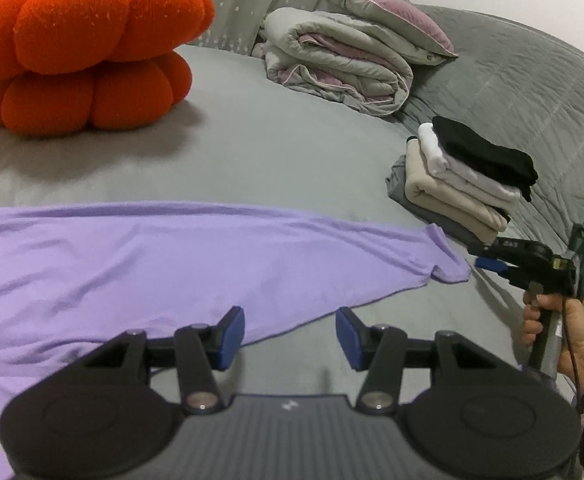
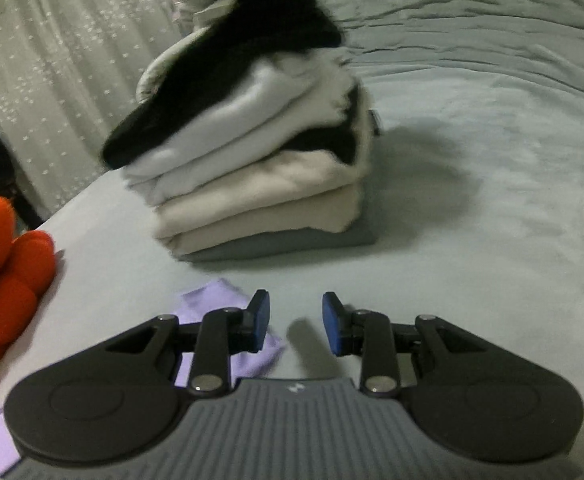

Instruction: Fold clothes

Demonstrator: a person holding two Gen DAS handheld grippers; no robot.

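Lilac garment [image 1: 140, 256] spread flat on the grey bed [image 1: 272, 152], its sleeve tip [image 1: 449, 270] ending just short of the stack [image 1: 459, 184] of folded clothes. Left gripper [image 1: 290, 338] hovers over the garment's near hem, jaws parted, nothing between them. Right gripper [image 2: 295, 328], held in a hand [image 1: 559, 332], sits low beside the sleeve tip and close to the stack, jaws partly open and empty. Likely risks: a pinch at the sleeve catching the bedsheet as well; the right gripper nudging the leaning stack; uneven grips skewing the fold. Orange cushion [image 1: 84, 48] lies well apart from the stack
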